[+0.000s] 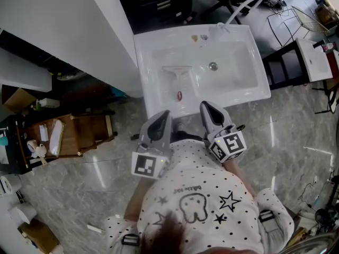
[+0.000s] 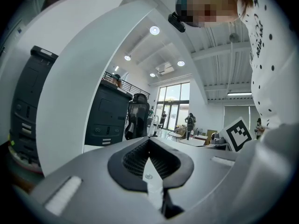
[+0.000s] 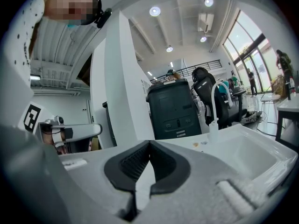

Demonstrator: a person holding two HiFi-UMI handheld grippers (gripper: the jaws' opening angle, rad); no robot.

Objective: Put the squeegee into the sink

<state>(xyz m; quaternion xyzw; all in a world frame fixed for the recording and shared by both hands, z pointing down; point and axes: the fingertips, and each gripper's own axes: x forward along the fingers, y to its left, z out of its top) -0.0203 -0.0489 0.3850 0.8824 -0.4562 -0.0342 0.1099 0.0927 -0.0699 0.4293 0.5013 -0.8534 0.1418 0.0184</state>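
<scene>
The squeegee (image 1: 177,78) lies flat in the left part of the white sink's (image 1: 254,91) basin, pale blade toward the faucet, handle with a red mark pointing at me. My left gripper (image 1: 163,113) and right gripper (image 1: 205,106) hover side by side just short of the sink's near rim, both shut with nothing between the jaws. In the left gripper view the gripper (image 2: 149,142) has its pads meeting at the tips and points level. From the right gripper view, the gripper (image 3: 149,143) is likewise shut, and the sink (image 3: 247,157) lies to its right.
A curved white faucet (image 1: 241,7) rises at the sink's far rim, and the drain (image 1: 213,66) sits mid-basin. A white wall (image 1: 79,30) stands left of the sink. A wooden cart (image 1: 69,134) is at the left, a black-framed table (image 1: 288,62) at the right.
</scene>
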